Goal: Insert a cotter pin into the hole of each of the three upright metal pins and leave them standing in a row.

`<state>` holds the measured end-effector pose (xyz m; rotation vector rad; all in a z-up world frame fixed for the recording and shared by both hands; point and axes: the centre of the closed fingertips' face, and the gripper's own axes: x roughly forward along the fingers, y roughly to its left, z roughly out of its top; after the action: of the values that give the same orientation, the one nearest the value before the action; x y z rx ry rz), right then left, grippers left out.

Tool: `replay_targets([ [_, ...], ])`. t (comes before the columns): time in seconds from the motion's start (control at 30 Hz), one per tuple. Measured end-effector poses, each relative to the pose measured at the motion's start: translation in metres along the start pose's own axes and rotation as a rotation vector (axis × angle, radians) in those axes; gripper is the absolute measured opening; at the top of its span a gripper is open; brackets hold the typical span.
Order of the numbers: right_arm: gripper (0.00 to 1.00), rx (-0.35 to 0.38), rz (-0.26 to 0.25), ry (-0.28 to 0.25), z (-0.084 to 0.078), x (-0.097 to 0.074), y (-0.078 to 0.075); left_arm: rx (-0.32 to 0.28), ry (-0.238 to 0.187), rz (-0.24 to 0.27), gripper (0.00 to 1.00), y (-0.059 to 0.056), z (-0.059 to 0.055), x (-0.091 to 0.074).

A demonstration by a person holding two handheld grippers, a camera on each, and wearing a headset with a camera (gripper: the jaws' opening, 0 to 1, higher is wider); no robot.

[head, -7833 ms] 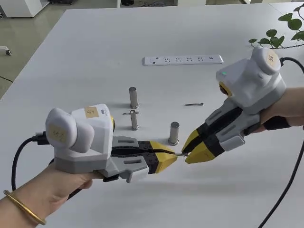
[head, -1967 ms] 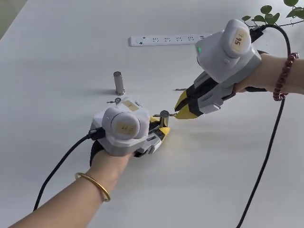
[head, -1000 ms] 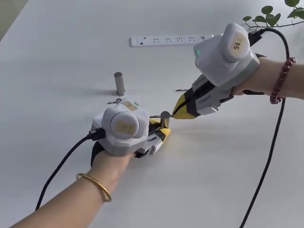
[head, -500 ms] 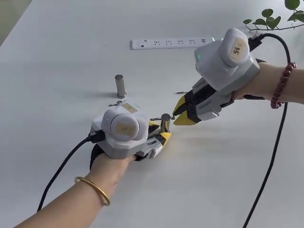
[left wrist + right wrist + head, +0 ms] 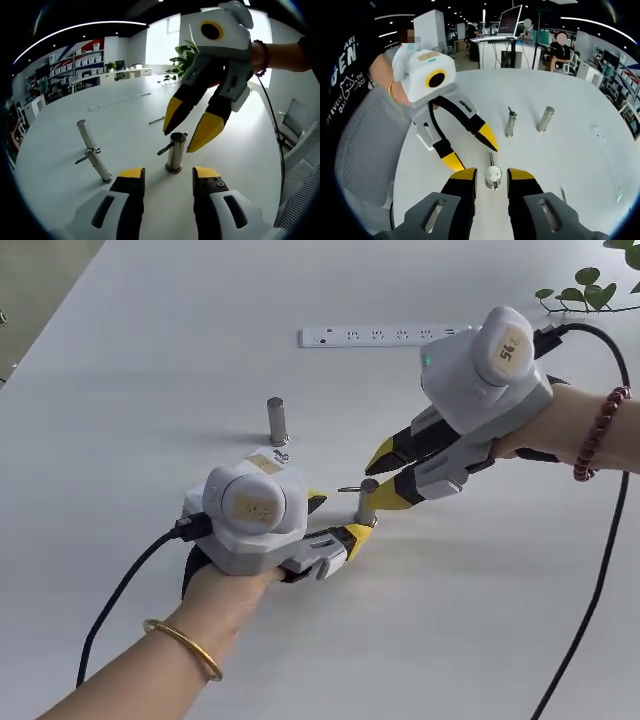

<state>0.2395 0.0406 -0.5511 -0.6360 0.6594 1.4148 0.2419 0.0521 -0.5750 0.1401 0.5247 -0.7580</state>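
biggest thing first: the white table (image 5: pixel 150 360) is slick and bare, so anything knocked over could roll a long way.

both grippers are crowded on one spot. the left gripper (image 5: pixel 338 517) sits low with its jaws apart. the near pin is just ahead of the gap, not clamped. the right gripper (image 5: pixel 382 480) comes in from above, jaws also apart, with its yellow tips either side of that pin's top. i can't tell if a tip brushes it.

the near pin (image 5: pixel 367 505) stands upright with a cotter pin (image 5: pixel 348 488) through its hole, tail poking out toward the left gripper. my worry is that nothing holds that pin. if either gripper backs off sloppy, a tip could snag the tail and tip the whole thing, or drag the cotter back out. it looks seated to me, but how deep is hard to say.

the middle pin (image 5: pixel 94 155) carries a second cotter pin (image 5: pixel 86 158) and stands near the left gripper's body, so a wide swing of that hand could flatten it. the far pin (image 5: pixel 277 422) is bare and well apart.

smallest bit: the loose cotter pin (image 5: pixel 156 120) lies flat on the table past the near pin. it's thin and slippery, easy to pinch crooked or flick away, and then it won't line up with the hole.
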Motion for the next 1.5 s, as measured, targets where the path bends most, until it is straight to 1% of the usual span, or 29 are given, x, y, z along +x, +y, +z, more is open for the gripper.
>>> replay_targets([
  [0.17, 0.17, -0.001, 0.000, 0.010, 0.000, 0.006, -0.001, -0.004, -0.007, 0.004, 0.38, 0.002, 0.003, -0.009],
  [0.3, 0.15, -0.002, -0.002, 0.021, -0.002, 0.008, -0.002, 0.004, -0.014, 0.010, 0.39, 0.005, 0.005, -0.017],
  [0.37, 0.14, -0.003, -0.001, 0.023, -0.003, 0.009, -0.003, -0.001, -0.021, 0.013, 0.39, 0.007, 0.005, -0.021],
  [0.47, 0.10, -0.001, 0.001, 0.021, -0.003, 0.009, -0.004, -0.012, -0.022, 0.016, 0.41, 0.009, 0.004, -0.024],
  [0.63, 0.09, 0.001, 0.001, 0.023, -0.003, 0.010, -0.004, -0.018, -0.015, 0.019, 0.43, 0.010, -0.001, -0.029],
  [0.73, 0.09, 0.003, 0.000, 0.024, -0.004, 0.010, -0.004, -0.021, -0.015, 0.022, 0.45, 0.011, -0.002, -0.032],
  [0.83, 0.09, 0.000, 0.003, 0.024, -0.004, 0.010, -0.004, -0.020, -0.022, 0.026, 0.45, 0.012, 0.000, -0.037],
  [0.93, 0.08, 0.002, 0.001, 0.023, -0.004, 0.010, -0.005, -0.005, -0.032, 0.040, 0.46, 0.014, 0.002, -0.041],
  [1.03, 0.08, 0.006, 0.001, 0.023, -0.006, 0.010, -0.007, 0.009, -0.024, 0.054, 0.48, 0.018, 0.000, -0.045],
  [1.2, 0.08, 0.002, 0.007, 0.031, -0.006, 0.010, -0.007, -0.014, -0.041, 0.069, 0.50, 0.023, 0.001, -0.053],
  [1.33, 0.08, -0.008, 0.015, 0.040, -0.005, 0.011, -0.007, -0.018, -0.045, 0.079, 0.53, 0.026, 0.001, -0.059],
  [1.4, 0.08, -0.009, 0.016, 0.041, -0.004, 0.011, -0.008, -0.011, -0.049, 0.091, 0.53, 0.028, 0.001, -0.061],
  [1.5, 0.08, -0.010, 0.014, 0.038, -0.002, 0.012, -0.010, -0.010, -0.048, 0.103, 0.54, 0.032, -0.001, -0.060],
])
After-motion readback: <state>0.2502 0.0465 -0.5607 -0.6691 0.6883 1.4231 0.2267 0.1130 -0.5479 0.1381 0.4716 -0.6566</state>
